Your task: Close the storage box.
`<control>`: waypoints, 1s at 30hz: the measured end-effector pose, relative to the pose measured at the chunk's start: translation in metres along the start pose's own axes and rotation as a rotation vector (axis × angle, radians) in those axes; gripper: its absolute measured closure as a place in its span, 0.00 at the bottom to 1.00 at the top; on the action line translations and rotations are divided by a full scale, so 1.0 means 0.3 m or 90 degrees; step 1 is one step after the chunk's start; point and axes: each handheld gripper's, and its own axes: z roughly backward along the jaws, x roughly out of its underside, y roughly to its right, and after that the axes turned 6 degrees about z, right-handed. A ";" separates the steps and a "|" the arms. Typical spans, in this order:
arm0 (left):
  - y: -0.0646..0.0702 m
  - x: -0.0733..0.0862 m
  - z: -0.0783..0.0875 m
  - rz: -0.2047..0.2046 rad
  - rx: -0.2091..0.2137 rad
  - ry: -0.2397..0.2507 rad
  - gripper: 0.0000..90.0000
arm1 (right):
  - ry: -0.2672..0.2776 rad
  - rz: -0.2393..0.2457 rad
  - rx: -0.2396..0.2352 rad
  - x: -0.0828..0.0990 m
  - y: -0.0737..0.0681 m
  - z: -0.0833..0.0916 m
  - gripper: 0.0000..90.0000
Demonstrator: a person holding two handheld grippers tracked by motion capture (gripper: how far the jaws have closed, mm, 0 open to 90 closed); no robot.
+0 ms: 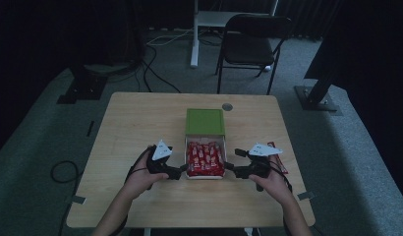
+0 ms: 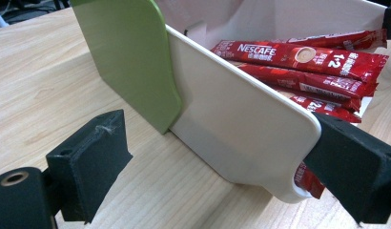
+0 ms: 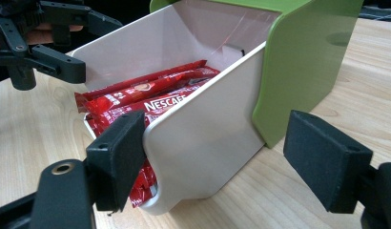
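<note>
A light wooden table [image 1: 140, 123] stands in a dim room, seen from above. At its middle sits a white plastic drawer box with a green sleeve [image 1: 205, 122]; the white tray [image 1: 205, 176] is pulled out toward the person and lies open. It is filled with red Nescafé coffee stick packets [image 1: 205, 158], laid side by side in a loose pile.

The person's hands come in from the bottom edge, each holding a black two-jaw tool. The left gripper [image 1: 182, 169] meets the tray's left front corner, and the right gripper [image 1: 228, 167] meets its right front corner.

In the left gripper view, the jaws are spread wide: one jaw sits at the tray's rounded front corner, on the packet side of the white wall [image 2: 241, 129], the other stands apart over bare wood. In the right gripper view the jaws are likewise parted, straddling the right wall [image 3: 208, 138] without pinching it.

One more red packet [image 1: 279, 158] lies on the table to the right of the right hand.

Judging from this, the tray is already out and stocked. What seems left is adding the stray packet and sliding the tray back into the green sleeve.
</note>
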 end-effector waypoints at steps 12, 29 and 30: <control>-0.022 -0.015 -0.021 0.009 0.001 -0.002 0.10 | -0.005 -0.002 0.008 -0.014 0.022 -0.015 0.25; -0.051 -0.047 -0.049 0.015 -0.009 0.000 0.10 | 0.000 -0.010 0.024 -0.036 0.062 -0.037 0.24; -0.053 -0.048 -0.050 0.016 -0.009 0.001 0.10 | 0.000 -0.012 0.025 -0.037 0.063 -0.038 0.24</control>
